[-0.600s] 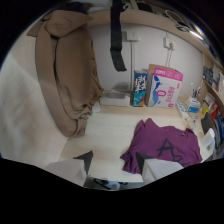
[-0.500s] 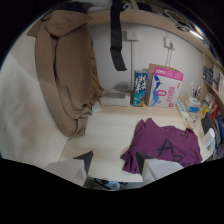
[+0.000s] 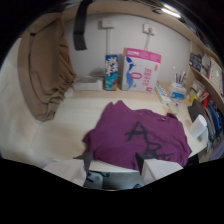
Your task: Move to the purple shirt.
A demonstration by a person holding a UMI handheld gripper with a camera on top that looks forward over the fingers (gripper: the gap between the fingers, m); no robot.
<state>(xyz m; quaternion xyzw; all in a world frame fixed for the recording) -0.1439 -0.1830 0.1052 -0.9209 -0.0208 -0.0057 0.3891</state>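
The purple shirt [image 3: 137, 137] lies spread flat on the pale tabletop [image 3: 75, 117], its dark lettering facing up, just ahead of the gripper [image 3: 114, 162] — the two fingers stand spread apart with nothing between them, their tips at the shirt's near hem. Beyond the shirt, against the white wall, stand a blue-and-white carton [image 3: 113, 72] and a pink-and-white box [image 3: 141, 70], touching side by side. A tan cloth [image 3: 45, 70] hangs down at the left of the table — small cluttered items sit along the shelves [image 3: 202, 85] at the right.
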